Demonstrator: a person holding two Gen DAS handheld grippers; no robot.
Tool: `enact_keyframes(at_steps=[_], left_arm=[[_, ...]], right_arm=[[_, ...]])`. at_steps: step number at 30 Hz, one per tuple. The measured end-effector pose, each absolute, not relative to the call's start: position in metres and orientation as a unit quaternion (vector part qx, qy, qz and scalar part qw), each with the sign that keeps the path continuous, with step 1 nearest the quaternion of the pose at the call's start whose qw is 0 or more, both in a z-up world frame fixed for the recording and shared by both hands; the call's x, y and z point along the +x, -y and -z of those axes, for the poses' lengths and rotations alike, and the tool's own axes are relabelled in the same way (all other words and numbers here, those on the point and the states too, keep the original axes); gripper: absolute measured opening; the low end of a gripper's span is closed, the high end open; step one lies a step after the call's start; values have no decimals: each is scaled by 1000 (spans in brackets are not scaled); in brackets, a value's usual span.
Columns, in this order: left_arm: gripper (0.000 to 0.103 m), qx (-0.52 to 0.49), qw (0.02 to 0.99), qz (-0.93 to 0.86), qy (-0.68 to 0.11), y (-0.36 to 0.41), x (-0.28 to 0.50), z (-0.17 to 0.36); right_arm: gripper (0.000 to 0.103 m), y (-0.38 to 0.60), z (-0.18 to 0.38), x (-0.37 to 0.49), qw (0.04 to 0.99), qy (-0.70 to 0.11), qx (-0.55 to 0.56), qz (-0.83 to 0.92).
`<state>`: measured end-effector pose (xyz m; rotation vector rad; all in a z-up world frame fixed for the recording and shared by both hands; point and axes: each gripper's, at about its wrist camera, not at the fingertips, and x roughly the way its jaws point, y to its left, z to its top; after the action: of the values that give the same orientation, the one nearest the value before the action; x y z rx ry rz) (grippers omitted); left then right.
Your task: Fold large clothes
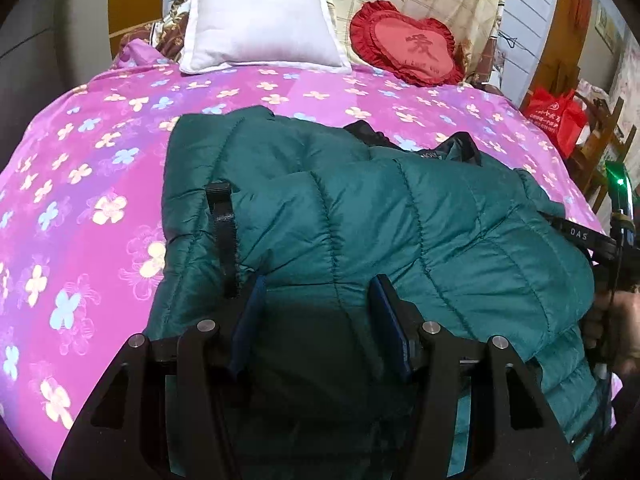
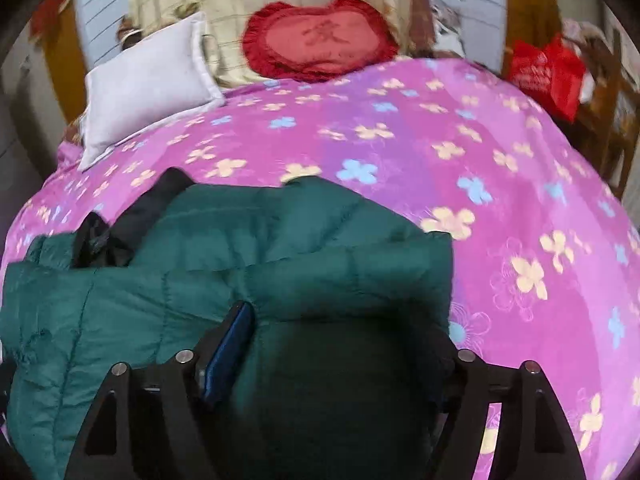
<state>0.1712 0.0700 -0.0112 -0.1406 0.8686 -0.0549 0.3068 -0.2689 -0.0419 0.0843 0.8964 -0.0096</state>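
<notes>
A dark green quilted jacket (image 1: 400, 220) (image 2: 280, 248) lies folded in a thick bundle on the pink flowered bedspread (image 1: 80, 160) (image 2: 520, 160). Its black lining (image 1: 460, 148) (image 2: 132, 220) shows at the far edge, and a black strap (image 1: 224, 232) lies on its left part. My left gripper (image 1: 318, 308) stands open over the near edge, blue pads apart with jacket fabric between them. My right gripper (image 2: 344, 320) is open wide at the bundle's right end. A puffy fold fills its gap and hides the right finger; the left blue pad (image 2: 228, 356) lies beside the fold.
A white pillow (image 1: 260, 24) (image 2: 148, 84) and a red heart cushion (image 1: 404, 48) (image 2: 320, 40) rest at the head of the bed. A red bag (image 1: 556, 116) (image 2: 548, 76) and a wooden chair (image 1: 600, 148) stand past the bed's right side. A hand (image 1: 618, 320) shows at the right edge.
</notes>
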Motion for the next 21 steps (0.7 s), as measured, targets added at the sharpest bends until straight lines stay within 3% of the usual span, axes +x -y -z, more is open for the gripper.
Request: enact_keyframes(at_steps=[5, 12, 16, 21], left_arm=[[55, -74, 908, 26, -412, -73, 169, 9], [55, -76, 928, 22, -364, -74, 158, -18], [55, -73, 919, 14, -388, -77, 167, -6], [58, -46, 911, 6, -409, -70, 173, 8]], right_arm=[[75, 265, 30, 300, 903, -428, 23, 32], [75, 212, -34, 221, 938, -344, 35, -12], [88, 176, -7, 201, 927, -373, 7, -43], [97, 170, 25, 203, 914, -401, -3, -56]])
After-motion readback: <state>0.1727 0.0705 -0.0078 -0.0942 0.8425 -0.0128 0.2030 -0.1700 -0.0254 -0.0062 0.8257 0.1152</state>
